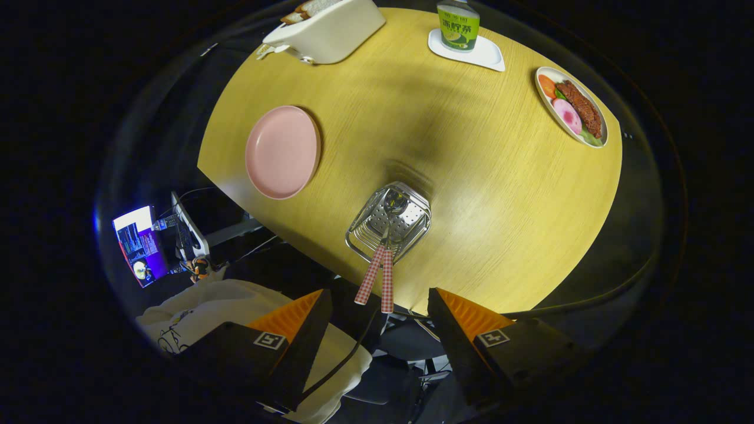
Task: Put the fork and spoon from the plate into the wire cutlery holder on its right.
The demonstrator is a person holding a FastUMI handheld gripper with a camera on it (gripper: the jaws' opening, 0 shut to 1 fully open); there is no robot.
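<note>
Fork and spoon (380, 282) both stand in the wire cutlery holder (389, 224) near the tabletop's (471, 176) near edge, their checked handles leaning out over that edge toward the gripper (380, 330), which hangs just short of them with its fingers spread wide and nothing between them. The handles' long axes run almost straight along the line of the fingers, so by my judgement the placing looks done and the gripper need only draw straight away. Farther off toward the left edge lies the pink plate (283, 152), bare.
</note>
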